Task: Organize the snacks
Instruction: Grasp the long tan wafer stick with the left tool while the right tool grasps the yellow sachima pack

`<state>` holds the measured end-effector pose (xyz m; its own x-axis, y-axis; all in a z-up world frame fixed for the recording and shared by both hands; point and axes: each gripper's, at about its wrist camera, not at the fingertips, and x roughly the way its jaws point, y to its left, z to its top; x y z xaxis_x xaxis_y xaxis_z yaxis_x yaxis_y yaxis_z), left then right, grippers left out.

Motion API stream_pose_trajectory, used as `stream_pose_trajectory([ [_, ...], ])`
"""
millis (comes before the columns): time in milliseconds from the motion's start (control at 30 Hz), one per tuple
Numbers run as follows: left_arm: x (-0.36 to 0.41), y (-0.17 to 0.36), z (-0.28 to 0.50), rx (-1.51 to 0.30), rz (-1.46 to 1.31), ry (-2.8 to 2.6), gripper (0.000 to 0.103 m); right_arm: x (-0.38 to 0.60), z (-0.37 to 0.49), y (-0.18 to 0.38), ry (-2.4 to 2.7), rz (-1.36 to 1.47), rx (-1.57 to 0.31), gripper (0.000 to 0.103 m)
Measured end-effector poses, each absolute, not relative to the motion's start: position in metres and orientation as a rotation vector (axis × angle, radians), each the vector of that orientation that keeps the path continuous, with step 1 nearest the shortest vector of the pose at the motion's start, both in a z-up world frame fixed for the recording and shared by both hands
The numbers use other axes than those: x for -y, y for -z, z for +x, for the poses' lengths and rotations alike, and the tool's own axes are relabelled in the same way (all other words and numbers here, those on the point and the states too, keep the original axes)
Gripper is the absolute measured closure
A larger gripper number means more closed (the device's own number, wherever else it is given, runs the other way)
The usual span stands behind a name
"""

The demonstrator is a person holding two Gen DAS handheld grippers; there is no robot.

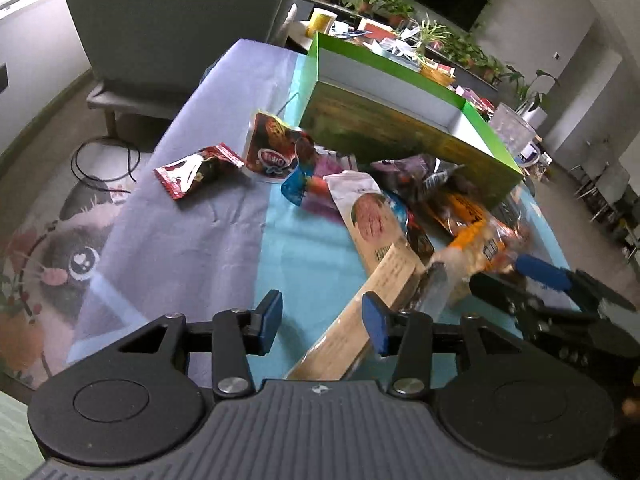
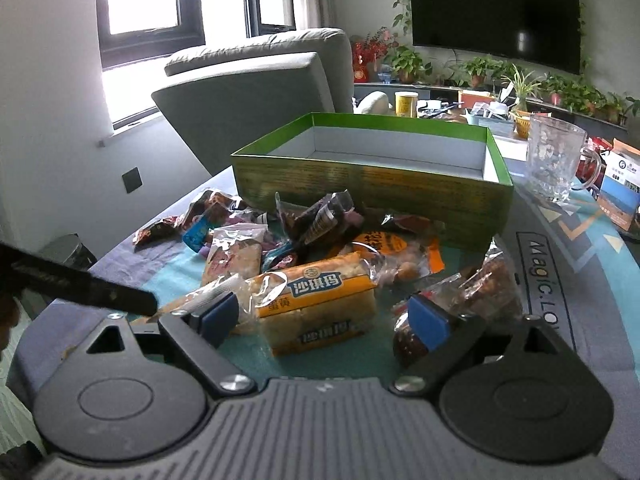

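Observation:
A heap of snack packets [image 2: 320,224] lies on the table in front of an empty green box [image 2: 372,184]. My right gripper [image 2: 324,320] is open around an orange and yellow cake packet [image 2: 316,300] that rests on the cloth, with a gap at the right pad. My left gripper [image 1: 323,320] is open too. A long tan biscuit packet [image 1: 376,220] runs between its fingers, close to the right pad and clear of the left one. In the left wrist view the green box [image 1: 400,132] stands behind the heap, and a red packet [image 1: 196,170] lies apart at the left.
A glass mug [image 2: 556,160] and a blue and white carton [image 2: 620,196] stand right of the box. A grey armchair [image 2: 256,80] is behind the table. A dark date-like snack [image 2: 408,340] lies beside the right pad. Bare cloth [image 1: 200,248] stretches left of the heap.

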<state>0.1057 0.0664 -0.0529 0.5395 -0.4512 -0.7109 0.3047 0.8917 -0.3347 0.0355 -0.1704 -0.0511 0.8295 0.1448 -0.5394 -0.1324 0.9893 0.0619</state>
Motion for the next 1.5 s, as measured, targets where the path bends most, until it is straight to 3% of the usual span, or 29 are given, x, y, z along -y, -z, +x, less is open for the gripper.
stream_pose_trajectory([
  [133, -0.07, 0.048, 0.093, -0.87, -0.115, 0.465, 0.055, 0.17, 0.035, 0.052, -0.144, 0.027, -0.575, 0.047],
  [533, -0.053, 0.061, 0.073, -0.824, 0.083, 0.533, 0.054, 0.166, 0.031, 0.051, -0.156, 0.021, -0.576, 0.047],
  [600, -0.051, 0.062, 0.077, -0.813, 0.086, 0.537, 0.058, 0.165, 0.031, 0.051, -0.158, 0.022, -0.578, 0.047],
  [700, -0.051, 0.061, 0.08, -0.82, 0.059, 0.53, 0.074, 0.165, 0.033, 0.053, -0.16, 0.022, -0.586, 0.047],
  [933, -0.063, 0.043, 0.079, -0.75, -0.038, 0.455, 0.079, 0.162, 0.038, 0.057, -0.201, -0.014, -0.587, 0.047],
  [967, -0.064, 0.04, 0.079, -0.737, -0.044, 0.451, 0.091, 0.162, 0.039, 0.058, -0.207, -0.028, -0.585, 0.047],
  [1100, -0.066, 0.032, 0.083, -0.717, -0.069, 0.443, 0.092, 0.159, 0.046, 0.06, -0.211, -0.074, -0.579, 0.047],
  [1267, -0.06, 0.033, 0.088, -0.729, -0.059, 0.463, 0.092, 0.159, 0.059, 0.063, -0.217, -0.089, -0.589, 0.047],
  [1333, -0.059, 0.038, 0.089, -0.745, -0.042, 0.473, 0.083, 0.159, 0.061, 0.064, -0.228, -0.088, -0.597, 0.047],
  [1400, -0.057, 0.044, 0.089, -0.77, -0.019, 0.468, 0.061, 0.158, 0.063, 0.065, -0.232, -0.087, -0.6, 0.047],
  [1500, -0.053, 0.053, 0.089, -0.801, 0.027, 0.46, 0.06, 0.158, 0.065, 0.067, -0.229, -0.085, -0.599, 0.047],
])
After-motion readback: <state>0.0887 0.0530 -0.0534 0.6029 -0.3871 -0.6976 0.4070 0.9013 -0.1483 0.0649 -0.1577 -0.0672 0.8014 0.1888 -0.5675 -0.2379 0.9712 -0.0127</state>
